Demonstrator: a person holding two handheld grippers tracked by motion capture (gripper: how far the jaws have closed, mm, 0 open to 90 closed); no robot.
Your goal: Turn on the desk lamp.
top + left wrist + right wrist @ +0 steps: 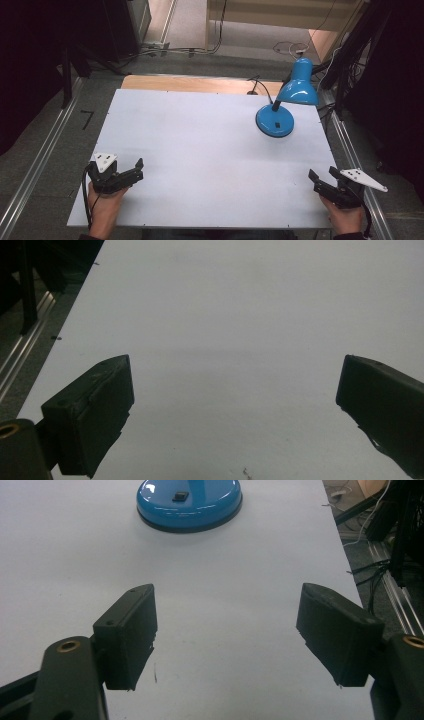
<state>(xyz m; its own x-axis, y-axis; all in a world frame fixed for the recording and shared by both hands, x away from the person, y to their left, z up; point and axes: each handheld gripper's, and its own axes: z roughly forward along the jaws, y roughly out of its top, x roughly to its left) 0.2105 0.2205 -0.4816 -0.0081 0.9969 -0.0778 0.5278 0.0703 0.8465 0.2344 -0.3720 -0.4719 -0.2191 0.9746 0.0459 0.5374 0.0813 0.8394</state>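
A blue desk lamp [290, 100] stands at the far right of the white table [200, 140], its round base [189, 502] bearing a small black switch. Near the front left corner, a hand holds my left gripper [134, 169] open over bare tabletop, nothing between its black fingers [95, 410]. At the front right edge my right gripper [322, 176] is open too, jaws spread wide and pointing up the table toward the lamp base, well short of it. Its fingers [127, 635] frame only white surface.
The lamp's black cable [260, 87] trails off the table's far edge over a wooden strip [195, 84]. Metal rails [40, 165] run along both sides of the table, with cables [372, 585] on the floor to the right.
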